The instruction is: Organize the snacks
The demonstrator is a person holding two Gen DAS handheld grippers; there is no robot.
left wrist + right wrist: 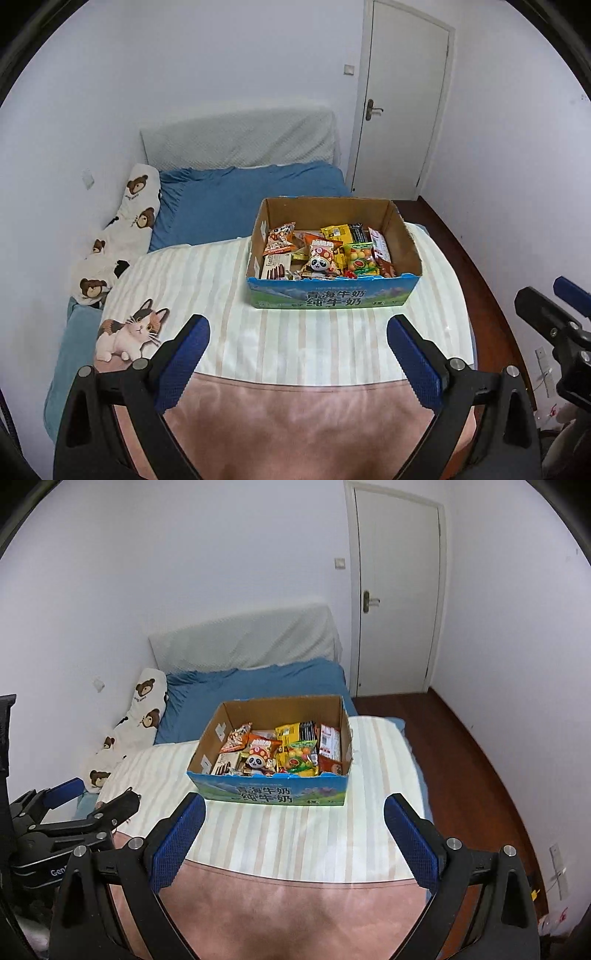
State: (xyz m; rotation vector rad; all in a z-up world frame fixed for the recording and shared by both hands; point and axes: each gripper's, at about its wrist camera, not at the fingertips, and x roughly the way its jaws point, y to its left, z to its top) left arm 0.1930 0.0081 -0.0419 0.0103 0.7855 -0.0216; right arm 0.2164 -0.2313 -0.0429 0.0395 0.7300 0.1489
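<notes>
The cardboard milk box point(334, 295) sits on the striped blanket point(221, 295), heaped with snack packets point(325, 254) – light, crinkly, slippery film, best pinched at a sealed edge. The left gripper point(298, 332) and right gripper point(294, 812) both gape wide, empty, short of the box

Matt cardboard box point(332, 295) holds glossy plastic snack packets point(321, 254).

an open cardboard box point(332, 295) with a blue printed front sits upright on the striped blanket, packed with colourful snack packets point(325, 254) lying jumbled inside.
</notes>
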